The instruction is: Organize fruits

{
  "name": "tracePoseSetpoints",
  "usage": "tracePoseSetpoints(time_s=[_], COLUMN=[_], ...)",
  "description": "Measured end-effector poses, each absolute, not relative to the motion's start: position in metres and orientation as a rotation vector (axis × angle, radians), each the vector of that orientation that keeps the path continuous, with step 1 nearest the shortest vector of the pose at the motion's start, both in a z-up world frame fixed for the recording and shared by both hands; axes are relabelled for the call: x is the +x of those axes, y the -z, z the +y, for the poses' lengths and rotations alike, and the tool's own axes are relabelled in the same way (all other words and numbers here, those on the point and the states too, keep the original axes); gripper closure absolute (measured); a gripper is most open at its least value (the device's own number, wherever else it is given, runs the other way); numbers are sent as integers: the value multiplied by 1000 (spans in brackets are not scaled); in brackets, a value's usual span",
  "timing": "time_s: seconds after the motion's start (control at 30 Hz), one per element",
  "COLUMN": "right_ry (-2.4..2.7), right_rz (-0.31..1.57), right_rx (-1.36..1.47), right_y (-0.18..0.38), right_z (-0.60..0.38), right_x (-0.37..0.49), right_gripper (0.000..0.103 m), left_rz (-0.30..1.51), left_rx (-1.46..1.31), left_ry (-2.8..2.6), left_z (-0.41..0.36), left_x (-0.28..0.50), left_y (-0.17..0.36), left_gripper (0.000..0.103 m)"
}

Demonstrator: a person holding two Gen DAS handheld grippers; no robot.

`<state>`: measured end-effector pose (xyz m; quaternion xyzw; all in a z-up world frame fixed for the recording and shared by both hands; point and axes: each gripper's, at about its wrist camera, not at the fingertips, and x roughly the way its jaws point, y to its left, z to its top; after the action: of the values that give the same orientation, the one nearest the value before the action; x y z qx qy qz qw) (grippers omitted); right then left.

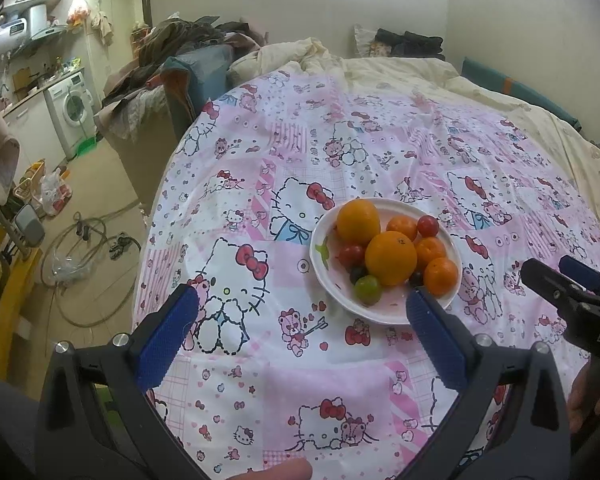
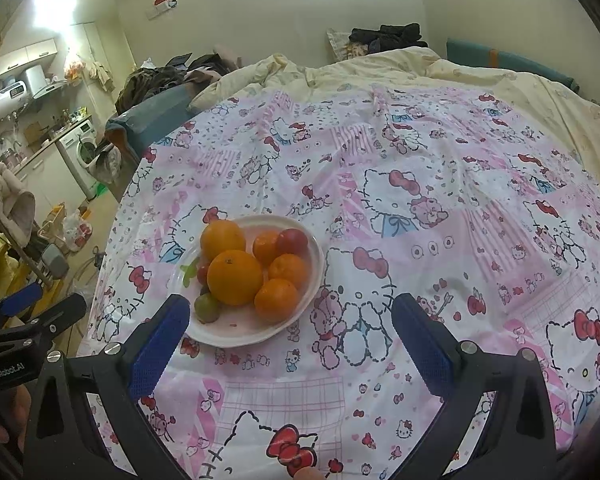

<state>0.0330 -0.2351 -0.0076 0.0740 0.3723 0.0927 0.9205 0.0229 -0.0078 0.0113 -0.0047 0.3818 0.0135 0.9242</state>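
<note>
1. Two big oranges [image 1: 391,258], small mandarins, tomatoes and dark berries lie together on the white plate [image 1: 384,316] in the left wrist view; the left gripper [image 1: 302,308] has its fingers wide apart and empty. Nothing lies loose on the patterned cloth [image 1: 260,184].
2. From the right wrist view, the right gripper [image 2: 290,320] also stands wide and empty, near the plate [image 2: 236,338]. Fruits gathered fits sorting done, or sorting out still ahead. The cloth covers a bed [image 2: 480,76]; a washing machine [image 2: 82,146] stands behind.

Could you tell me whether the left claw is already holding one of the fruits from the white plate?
No, the left claw is open and empty above the patterned cloth, short of the white plate of fruit.
</note>
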Motion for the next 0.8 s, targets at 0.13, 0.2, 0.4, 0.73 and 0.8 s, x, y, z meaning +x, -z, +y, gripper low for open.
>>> tracePoseSetpoints(time_s=[0.13,0.2,0.4,0.73,0.8], right_ry=[-190,-190,-188,-194,-194], right_rz=[766,765,760,763,762], right_rx=[150,152,137,131,129], right_y=[8,8,6,5,5], right_z=[-235,-235,-233,-232,-232], right_x=[33,33,32,33,33], right_gripper=[0,0,0,0,0], left_rz=[784,783,792,798,797], left_rx=[-12,-10,-15,-18,-19], left_ry=[-27,-27,-32,-41,-38], left_z=[-8,-8,-7,-6,-6], left_x=[23,23,23,22,21], left_y=[-12,-11,-9,-9,-9], left_gripper=[0,0,0,0,0])
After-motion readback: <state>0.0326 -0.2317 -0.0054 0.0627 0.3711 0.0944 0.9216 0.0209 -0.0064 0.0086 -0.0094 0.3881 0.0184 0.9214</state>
